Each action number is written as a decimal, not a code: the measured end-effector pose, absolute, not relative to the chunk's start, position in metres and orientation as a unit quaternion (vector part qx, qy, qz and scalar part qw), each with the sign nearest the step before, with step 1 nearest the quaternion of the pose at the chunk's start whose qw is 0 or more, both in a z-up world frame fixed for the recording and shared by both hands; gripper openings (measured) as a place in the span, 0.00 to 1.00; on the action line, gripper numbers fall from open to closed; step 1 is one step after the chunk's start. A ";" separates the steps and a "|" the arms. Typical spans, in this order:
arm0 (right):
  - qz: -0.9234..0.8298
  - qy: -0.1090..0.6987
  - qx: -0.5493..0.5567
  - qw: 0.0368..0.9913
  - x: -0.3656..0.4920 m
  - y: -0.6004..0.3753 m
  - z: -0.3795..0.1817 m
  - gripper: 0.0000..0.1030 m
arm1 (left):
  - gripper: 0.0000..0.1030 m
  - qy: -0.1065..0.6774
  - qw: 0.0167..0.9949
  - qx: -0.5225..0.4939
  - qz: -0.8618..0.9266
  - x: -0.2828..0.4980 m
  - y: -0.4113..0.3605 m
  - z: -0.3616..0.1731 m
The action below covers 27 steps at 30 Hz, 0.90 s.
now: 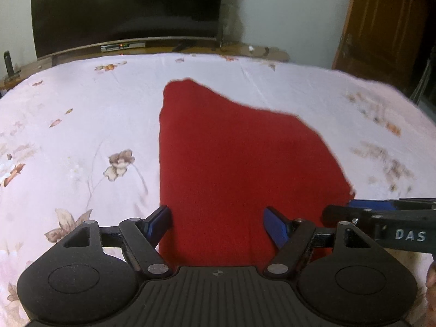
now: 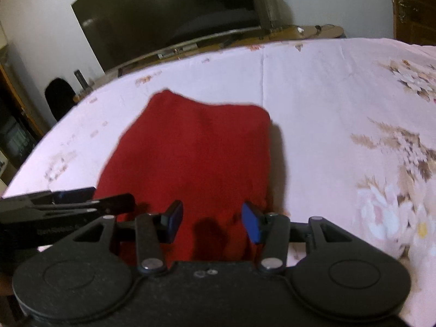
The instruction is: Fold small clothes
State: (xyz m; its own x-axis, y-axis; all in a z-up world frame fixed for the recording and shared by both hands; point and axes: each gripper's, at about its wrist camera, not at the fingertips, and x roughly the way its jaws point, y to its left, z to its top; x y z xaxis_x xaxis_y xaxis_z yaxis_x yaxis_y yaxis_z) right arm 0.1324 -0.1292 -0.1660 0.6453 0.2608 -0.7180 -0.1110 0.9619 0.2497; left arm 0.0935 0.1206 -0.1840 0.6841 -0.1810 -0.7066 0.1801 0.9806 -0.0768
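A big bed [image 1: 81, 125] with a pale pink flower sheet fills the room. A dark TV [image 1: 125, 11] stands behind it, and a brown door [image 1: 381, 21] is off to one side.

A red cloth [image 1: 231, 150] lies on the sheet, in the middle. It looks like it is folded already, with a thick edge on one long side. Its near end runs under both tools.

The left gripper [image 1: 218, 226] hangs over the near end of the cloth. Its blue pads [image 1: 275, 226] stand wide apart, and nothing is pinched. The right gripper [image 2: 212, 222] is just beside it, over the same end. Its jaws are about half open, with red cloth showing in the gap. The pads do not seem to press on it, but the cloth is bunched there, so I am not fully sure.

What could go wrong? The two tools are very close, so they could bump. If a pad grabs only the top layer, the fold could come apart. If it digs too deep, it could pinch the sheet too and drag it. If one hand lifts before the other, the cloth could twist and end up crooked.
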 end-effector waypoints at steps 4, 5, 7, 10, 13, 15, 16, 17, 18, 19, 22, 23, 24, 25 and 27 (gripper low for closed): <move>0.086 0.422 0.105 0.896 0.128 -0.130 -0.176 0.47 | 0.72 0.388 0.916 0.001 -0.101 0.088 0.122 -0.179; 0.086 0.418 0.108 0.898 0.126 -0.131 -0.173 0.47 | 0.72 0.389 0.916 -0.004 -0.103 0.086 0.124 -0.176; 0.085 0.407 0.115 0.902 0.120 -0.132 -0.164 0.48 | 0.72 0.390 0.915 -0.009 -0.104 0.082 0.126 -0.169; 0.081 0.395 0.119 0.907 0.111 -0.134 -0.155 0.49 | 0.72 0.390 0.915 -0.003 -0.101 0.073 0.127 -0.160; 0.080 0.390 0.131 0.908 0.102 -0.132 -0.147 0.54 | 0.96 0.392 0.915 -0.003 -0.098 0.064 0.128 -0.151; 0.077 0.381 0.129 0.912 0.096 -0.131 -0.140 0.61 | 1.00 0.372 0.923 0.001 -0.097 0.053 0.128 -0.141; 0.075 0.375 0.127 0.915 0.090 -0.130 -0.136 0.61 | 1.00 0.363 0.926 0.009 -0.099 0.047 0.126 -0.136; 0.073 0.369 0.125 0.918 0.085 -0.130 -0.132 0.61 | 1.00 0.361 0.927 0.016 -0.101 0.044 0.125 -0.133; 0.071 0.365 0.124 0.920 0.079 -0.130 -0.127 0.61 | 1.00 0.361 0.927 0.021 -0.102 0.040 0.123 -0.129; 0.069 0.362 0.125 0.921 0.075 -0.130 -0.124 0.61 | 1.00 0.361 0.927 0.024 -0.102 0.037 0.121 -0.124; 0.062 0.352 0.133 0.924 0.060 -0.134 -0.112 0.66 | 1.00 0.363 0.927 0.028 -0.093 0.027 0.118 -0.111; 0.060 0.348 0.134 0.926 0.054 -0.135 -0.107 0.68 | 1.00 0.363 0.927 0.033 -0.085 0.025 0.117 -0.107; 0.058 0.344 0.135 0.927 0.050 -0.136 -0.102 0.70 | 1.00 0.363 0.928 0.037 -0.078 0.021 0.115 -0.102; 0.056 0.342 0.134 0.928 0.046 -0.137 -0.097 0.71 | 1.00 0.362 0.928 0.039 -0.075 0.018 0.114 -0.097; 0.057 0.334 0.133 0.931 0.039 -0.137 -0.087 0.75 | 1.00 0.359 0.930 0.033 -0.073 0.013 0.115 -0.088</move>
